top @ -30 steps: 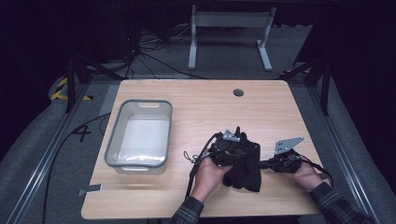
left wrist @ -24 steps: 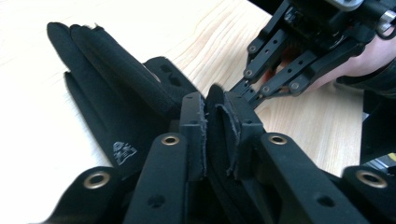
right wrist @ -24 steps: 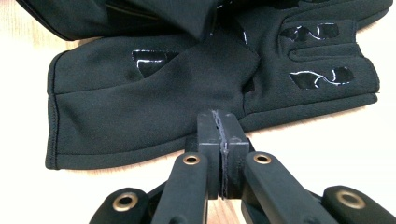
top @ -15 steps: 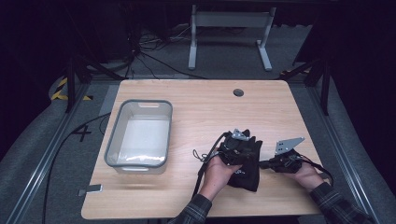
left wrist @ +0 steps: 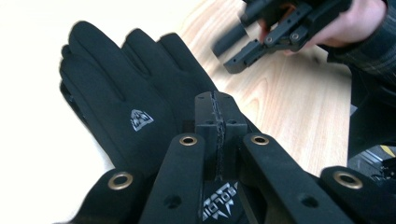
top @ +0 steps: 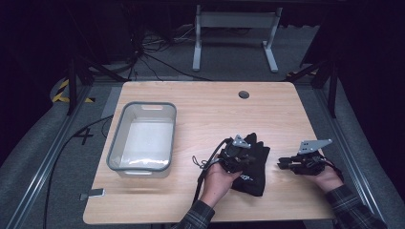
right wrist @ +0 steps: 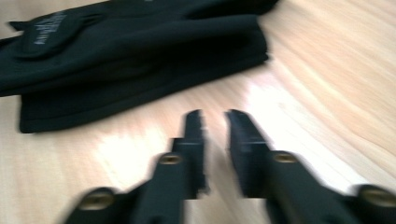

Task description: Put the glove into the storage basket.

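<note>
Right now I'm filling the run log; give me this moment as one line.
left gripper: shut, over black gloves | right gripper: open, empty, beside gloves | clear bin: left on table

Both grippers are black. The left gripper [left wrist: 217,122] has two flat arms fixed with brass-coloured rivets and serrated inner pad faces. The right gripper [right wrist: 214,122] is built alike. Each carries a grey three-cornered plate [top: 314,145] and a black cable [top: 200,177]. Sleeves [top: 353,210] are dark plaid.
</note>
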A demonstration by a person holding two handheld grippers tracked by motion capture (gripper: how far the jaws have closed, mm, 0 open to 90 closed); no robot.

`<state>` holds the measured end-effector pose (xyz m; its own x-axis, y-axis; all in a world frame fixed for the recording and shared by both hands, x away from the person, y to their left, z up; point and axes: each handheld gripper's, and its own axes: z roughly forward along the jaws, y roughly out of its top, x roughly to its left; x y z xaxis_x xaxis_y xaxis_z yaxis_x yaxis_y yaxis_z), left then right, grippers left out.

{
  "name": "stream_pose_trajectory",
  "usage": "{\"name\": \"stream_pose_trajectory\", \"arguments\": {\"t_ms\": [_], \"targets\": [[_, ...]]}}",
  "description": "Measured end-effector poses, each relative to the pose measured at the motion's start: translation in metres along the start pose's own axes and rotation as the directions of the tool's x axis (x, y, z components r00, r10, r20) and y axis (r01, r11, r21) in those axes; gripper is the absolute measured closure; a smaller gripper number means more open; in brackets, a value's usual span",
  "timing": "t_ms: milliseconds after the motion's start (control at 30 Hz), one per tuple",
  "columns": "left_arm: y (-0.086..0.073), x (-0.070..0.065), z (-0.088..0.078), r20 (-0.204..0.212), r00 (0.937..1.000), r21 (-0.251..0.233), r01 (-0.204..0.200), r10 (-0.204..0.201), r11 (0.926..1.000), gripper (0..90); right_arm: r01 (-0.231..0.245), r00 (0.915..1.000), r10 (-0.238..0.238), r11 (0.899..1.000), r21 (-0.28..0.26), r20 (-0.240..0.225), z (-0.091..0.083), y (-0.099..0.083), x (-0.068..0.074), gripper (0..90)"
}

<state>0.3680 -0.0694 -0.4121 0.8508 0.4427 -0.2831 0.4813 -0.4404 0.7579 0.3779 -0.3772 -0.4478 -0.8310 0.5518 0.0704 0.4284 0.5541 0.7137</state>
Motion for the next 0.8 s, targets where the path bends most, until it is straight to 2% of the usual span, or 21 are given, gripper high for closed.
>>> {"name": "stream_pose_trajectory", "arguments": {"t_ms": [100, 233, 400, 533, 667, 800], "targets": [[-0.006, -0.004, 0.002, 0.010, 1.0000, 0.007, 0.000, 0.000, 1.0000, 89.4, -0.023, 0.9980, 0.024, 1.000, -0.017, 0.059, -0.001, -0.004, -0.006, 42.8], [-0.013, -0.011, 0.009, 0.038, 0.9993, 0.024, -0.004, 0.003, 0.9997, 89.5, -0.044, 0.9939, 0.045, 0.999, -0.012, 0.101, 0.000, -0.007, -0.013, 32.8], [-0.016, -0.023, 0.024, 0.077, 0.9966, 0.060, -0.033, 0.028, 0.9977, 89.5, -0.046, 0.9908, 0.047, 0.999, -0.007, 0.127, 0.003, -0.009, -0.016, 27.5], [-0.017, -0.031, 0.036, 0.103, 0.9936, 0.091, -0.057, 0.048, 0.9942, 89.5, -0.042, 0.9908, 0.041, 0.999, 0.001, 0.129, 0.005, -0.011, -0.017, 25.0], [-0.021, -0.032, 0.050, 0.099, 0.9938, 0.144, -0.064, 0.050, 0.9876, 89.5, -0.034, 0.9904, 0.033, 0.999, 0.001, 0.134, 0.006, -0.011, -0.017, 24.2], [-0.023, -0.031, 0.053, 0.093, 0.9945, 0.161, -0.063, 0.049, 0.9850, 89.6, -0.030, 0.9901, 0.029, 1.000, 0.000, 0.137, 0.006, -0.011, -0.017, 23.4]]}}
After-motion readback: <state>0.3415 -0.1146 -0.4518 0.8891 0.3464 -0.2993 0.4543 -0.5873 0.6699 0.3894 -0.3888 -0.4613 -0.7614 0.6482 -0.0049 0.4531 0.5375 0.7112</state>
